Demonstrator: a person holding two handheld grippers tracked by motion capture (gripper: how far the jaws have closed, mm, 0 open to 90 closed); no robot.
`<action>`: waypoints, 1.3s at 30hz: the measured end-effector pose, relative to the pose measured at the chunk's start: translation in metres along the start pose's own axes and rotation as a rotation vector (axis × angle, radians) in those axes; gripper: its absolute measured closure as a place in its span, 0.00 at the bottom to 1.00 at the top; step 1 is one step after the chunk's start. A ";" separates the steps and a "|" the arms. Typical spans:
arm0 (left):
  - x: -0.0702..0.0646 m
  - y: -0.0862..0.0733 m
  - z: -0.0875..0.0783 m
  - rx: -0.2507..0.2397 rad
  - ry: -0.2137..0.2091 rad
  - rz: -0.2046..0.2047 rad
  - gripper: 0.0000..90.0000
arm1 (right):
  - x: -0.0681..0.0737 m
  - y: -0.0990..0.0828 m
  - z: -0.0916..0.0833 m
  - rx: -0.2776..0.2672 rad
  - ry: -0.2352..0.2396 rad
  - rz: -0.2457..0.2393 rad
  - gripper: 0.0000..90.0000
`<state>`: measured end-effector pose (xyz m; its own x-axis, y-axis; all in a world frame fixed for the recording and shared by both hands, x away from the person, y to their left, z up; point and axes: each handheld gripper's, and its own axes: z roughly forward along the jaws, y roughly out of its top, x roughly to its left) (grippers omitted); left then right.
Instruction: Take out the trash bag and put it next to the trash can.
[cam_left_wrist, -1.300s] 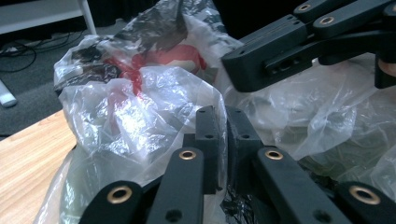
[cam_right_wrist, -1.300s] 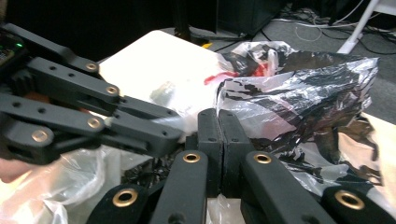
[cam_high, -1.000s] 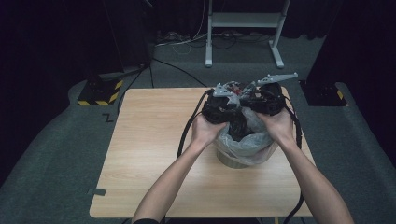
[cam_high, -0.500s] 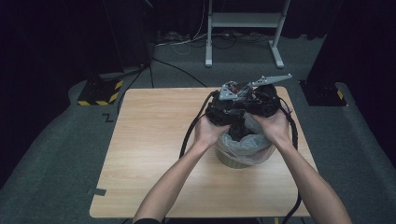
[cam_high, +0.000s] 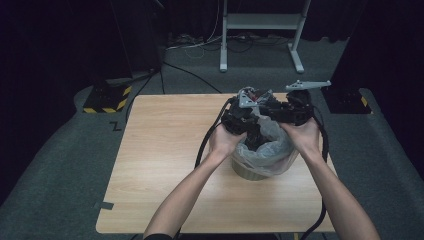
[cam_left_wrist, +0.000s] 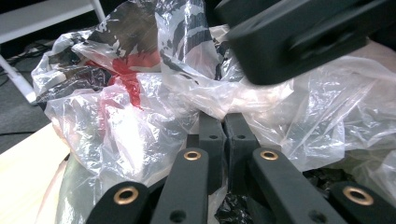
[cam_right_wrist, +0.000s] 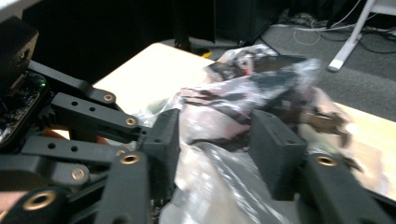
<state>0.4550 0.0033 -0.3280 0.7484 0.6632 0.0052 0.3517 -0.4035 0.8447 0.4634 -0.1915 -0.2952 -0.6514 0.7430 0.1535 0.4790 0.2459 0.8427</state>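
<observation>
- Left gripper (cam_left_wrist: 224, 123): its fingers (cam_left_wrist: 211, 135) have just closed and now pinch a fold of the clear plastic bag liner (cam_left_wrist: 140, 116).
- Right gripper (cam_right_wrist: 219, 140): its fingers (cam_right_wrist: 275, 149) have just been opening; plastic lies between them, unpressed.
- The liner sits in a small bin (cam_high: 252, 172) right of centre on the table (cam_high: 165, 150).
- Judgement: gathering the liner's top looks underway; tying or lifting it out remains.

Black tongs (cam_left_wrist: 224, 125) rise from the bottom centre, jaws pressed together on a fold of crumpled clear plastic bag (cam_left_wrist: 140, 116). Another black gripper (cam_left_wrist: 299, 37) crosses the upper right. Pale wooden table (cam_left_wrist: 23, 177) lower left.
</observation>
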 end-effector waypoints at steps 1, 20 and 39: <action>0.000 0.000 -0.001 -0.003 -0.004 -0.002 0.97 | -0.002 -0.001 -0.004 -0.010 -0.005 0.003 0.53; 0.000 0.013 -0.024 -0.055 -0.042 -0.012 0.98 | -0.037 -0.040 -0.063 -0.172 -0.093 0.065 0.40; 0.004 0.022 -0.049 -0.104 -0.072 -0.026 0.99 | -0.071 -0.102 -0.065 -0.160 -0.234 0.140 0.41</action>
<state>0.4381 0.0280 -0.2838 0.7798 0.6238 -0.0525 0.3137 -0.3169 0.8951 0.4224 -0.3097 -0.3584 -0.4232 0.8906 0.1666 0.4438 0.0435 0.8951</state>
